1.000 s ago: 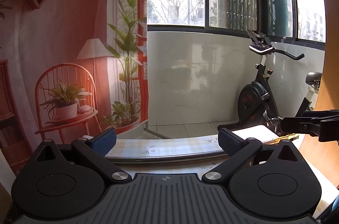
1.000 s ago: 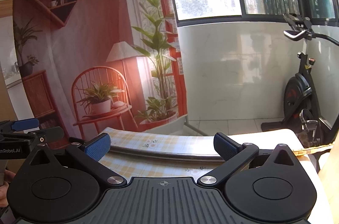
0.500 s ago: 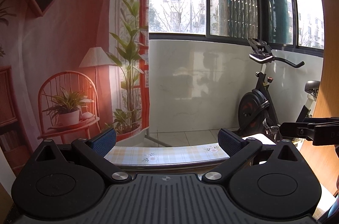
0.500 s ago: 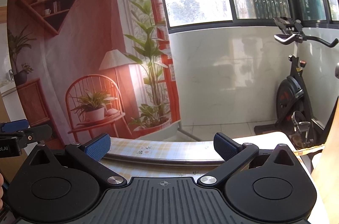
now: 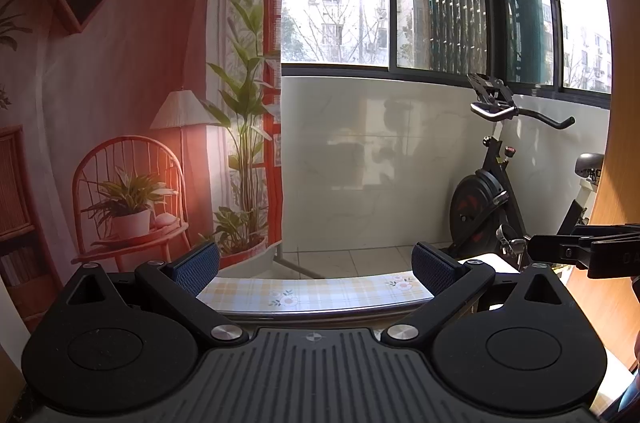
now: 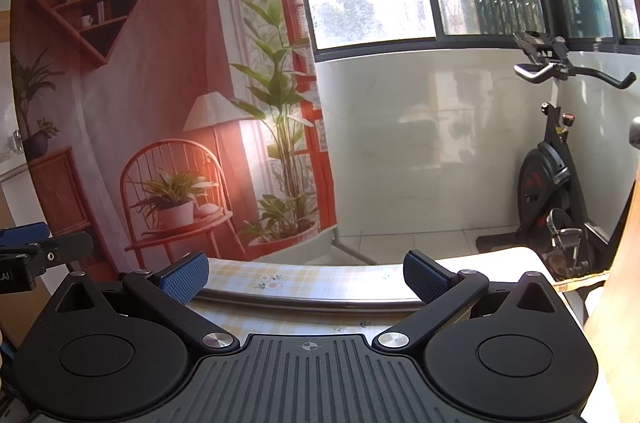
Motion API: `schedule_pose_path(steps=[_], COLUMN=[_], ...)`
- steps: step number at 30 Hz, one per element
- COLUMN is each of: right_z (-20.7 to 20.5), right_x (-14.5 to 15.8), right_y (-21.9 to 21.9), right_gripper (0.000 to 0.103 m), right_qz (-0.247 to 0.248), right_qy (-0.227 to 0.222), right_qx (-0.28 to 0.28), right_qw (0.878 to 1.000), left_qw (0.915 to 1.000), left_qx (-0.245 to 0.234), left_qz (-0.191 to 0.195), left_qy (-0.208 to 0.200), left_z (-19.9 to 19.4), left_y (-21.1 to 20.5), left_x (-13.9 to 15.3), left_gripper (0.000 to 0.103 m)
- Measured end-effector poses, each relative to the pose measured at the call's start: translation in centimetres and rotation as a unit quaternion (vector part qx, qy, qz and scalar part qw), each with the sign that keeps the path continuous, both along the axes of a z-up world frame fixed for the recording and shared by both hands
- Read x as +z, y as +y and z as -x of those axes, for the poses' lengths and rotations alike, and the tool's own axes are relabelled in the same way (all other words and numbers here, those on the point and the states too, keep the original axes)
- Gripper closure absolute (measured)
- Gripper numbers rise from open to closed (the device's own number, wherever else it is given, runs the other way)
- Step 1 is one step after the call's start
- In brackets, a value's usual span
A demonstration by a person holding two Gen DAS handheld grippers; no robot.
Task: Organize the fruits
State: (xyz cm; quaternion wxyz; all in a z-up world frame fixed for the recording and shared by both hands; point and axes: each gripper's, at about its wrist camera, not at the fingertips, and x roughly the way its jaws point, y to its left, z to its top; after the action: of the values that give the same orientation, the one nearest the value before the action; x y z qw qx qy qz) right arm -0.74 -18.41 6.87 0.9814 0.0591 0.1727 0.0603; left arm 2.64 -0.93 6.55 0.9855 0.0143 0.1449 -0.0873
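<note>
Your left tongs [image 5: 316, 265] are released, the blue-padded fingers [image 5: 198, 263] spread wide with nothing between them. Your right tongs [image 6: 306, 273] are released as well, and equally empty. Both are raised and point level over the far edge of the table [image 5: 312, 293], which wears a yellow checked cloth with small flowers and a metal rim. No fruit shows in either view, so you cannot tell from here where it lies. Beyond the table hangs a printed red backdrop of a chair, lamp and plants [image 6: 168, 111]. To its right stands a black exercise bike [image 5: 492, 191] against the white tiled wall under the windows.
</note>
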Motion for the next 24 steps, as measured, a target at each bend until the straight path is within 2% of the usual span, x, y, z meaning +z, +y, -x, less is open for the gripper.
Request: schedule_pose_path(steps=[24], right_z=[-0.01], right_x=[-0.12], right_y=[-0.04], right_gripper=[0.0], right_qz=[0.002], right_qy=[0.001], right_qx=[0.0], right_qw=[1.0], left_qw=[0.9999], left_qx=[-0.011], left_qz=[0.009], left_qy=[0.005], left_z=[-0.02], left_y=[0.1], left_x=[0.1], left_gripper=[0.0])
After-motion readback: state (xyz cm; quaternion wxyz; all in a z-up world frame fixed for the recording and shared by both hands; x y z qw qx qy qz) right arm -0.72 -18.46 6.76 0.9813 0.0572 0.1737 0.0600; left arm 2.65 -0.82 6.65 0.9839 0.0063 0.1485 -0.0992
